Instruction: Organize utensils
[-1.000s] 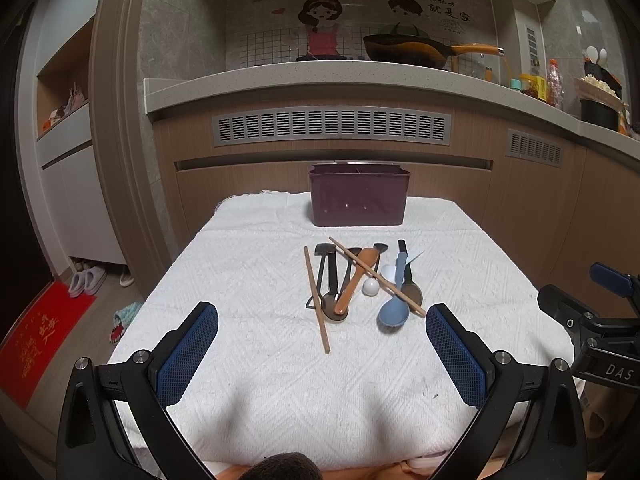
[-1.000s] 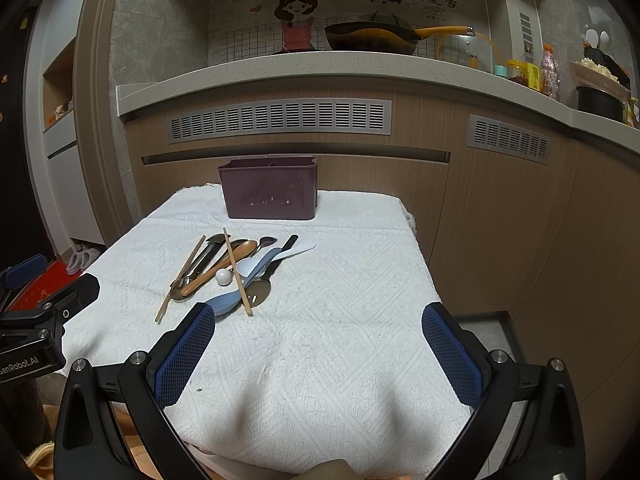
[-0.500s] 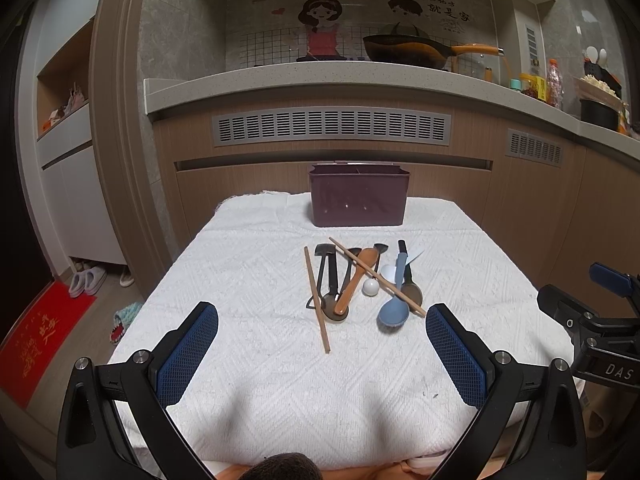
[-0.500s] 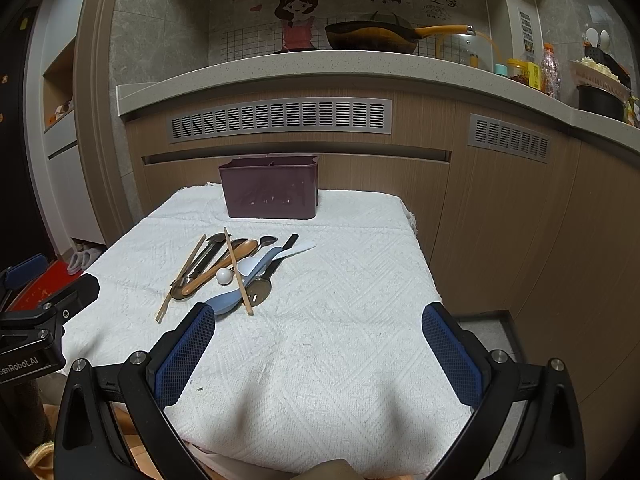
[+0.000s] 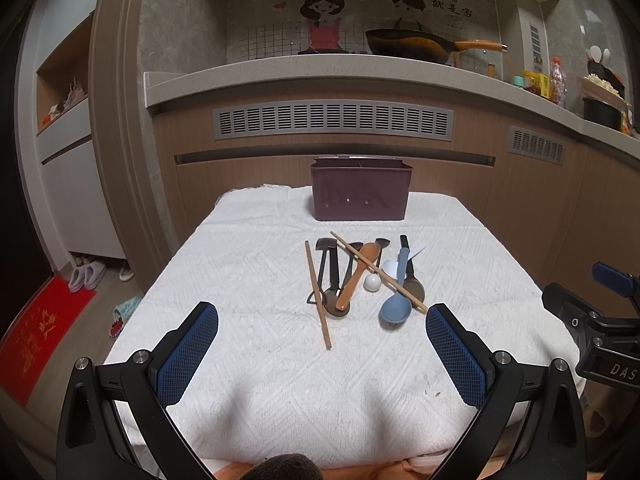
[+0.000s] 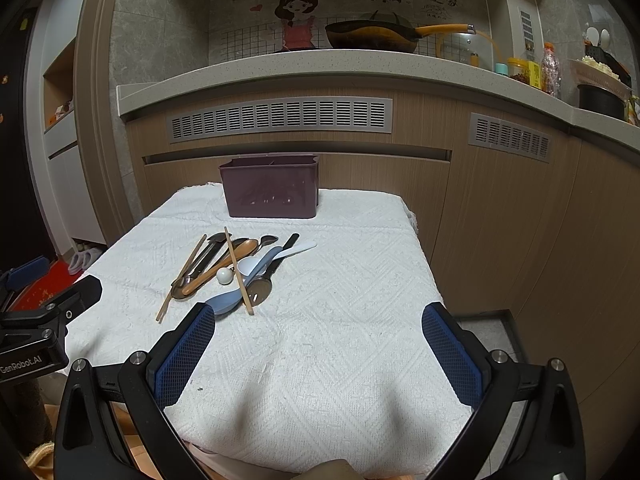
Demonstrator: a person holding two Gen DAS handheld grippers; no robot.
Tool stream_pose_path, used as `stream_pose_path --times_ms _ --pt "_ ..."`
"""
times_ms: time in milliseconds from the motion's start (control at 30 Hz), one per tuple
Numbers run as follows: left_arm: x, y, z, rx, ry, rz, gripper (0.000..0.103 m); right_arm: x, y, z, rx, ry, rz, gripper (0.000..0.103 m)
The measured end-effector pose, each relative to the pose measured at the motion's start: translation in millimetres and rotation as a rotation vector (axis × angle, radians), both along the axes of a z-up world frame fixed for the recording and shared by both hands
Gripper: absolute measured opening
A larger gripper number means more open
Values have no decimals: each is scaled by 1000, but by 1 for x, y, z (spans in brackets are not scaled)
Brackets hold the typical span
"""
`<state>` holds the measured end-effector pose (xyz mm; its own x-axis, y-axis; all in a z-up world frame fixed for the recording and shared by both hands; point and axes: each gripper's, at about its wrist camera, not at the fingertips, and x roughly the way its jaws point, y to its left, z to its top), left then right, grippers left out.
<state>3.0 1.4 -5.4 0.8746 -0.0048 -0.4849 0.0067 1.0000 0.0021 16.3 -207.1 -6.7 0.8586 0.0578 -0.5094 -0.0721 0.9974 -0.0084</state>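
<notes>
A heap of utensils lies mid-table on the white cloth: two wooden chopsticks, a wooden spoon, a blue spoon, a white spoon, dark metal spoons and black-handled tools. Behind them stands a dark purple utensil holder, divided inside. My left gripper hangs open at the near table edge, short of the heap. My right gripper is open too, to the right of the heap, which shows in that view as chopsticks and the holder.
A kitchen counter with a wok, jars and bottles runs behind the table. Cabinet fronts close in at the back and right. Slippers and a red mat lie on the floor at left.
</notes>
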Motion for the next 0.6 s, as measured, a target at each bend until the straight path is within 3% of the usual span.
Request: stream_pose_path --times_ms 600 --pt "33 0 3 -5 25 -28 103 21 -3 2 -17 -8 -12 103"
